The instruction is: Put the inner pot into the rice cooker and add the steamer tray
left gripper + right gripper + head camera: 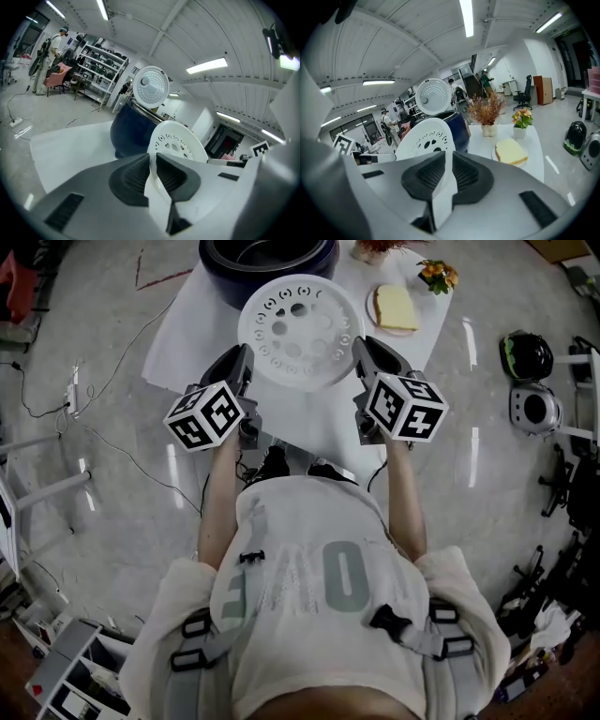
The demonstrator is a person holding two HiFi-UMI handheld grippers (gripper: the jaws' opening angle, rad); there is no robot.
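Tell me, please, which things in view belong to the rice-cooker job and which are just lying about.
Job in hand:
- white round perforated plastic steamer tray, its rim pinched in the jaws of the left gripper and the right gripper
- dark blue rice cooker, lid open

Lying about:
- pale yellow bread slice
- small pot of orange flowers
- white vase of dried brown sprigs

1. Pale cream short-sleeved top [319, 596] with big grey letters across it.
2. Grey harness straps [202, 648] fitted with black buckles [389, 619].
3. Grey-shelled left tongs [242, 360] and right tongs [364, 348], with black ribbed pads [132, 176].
4. Each carries a cube [204, 415] with black-and-white square markers.
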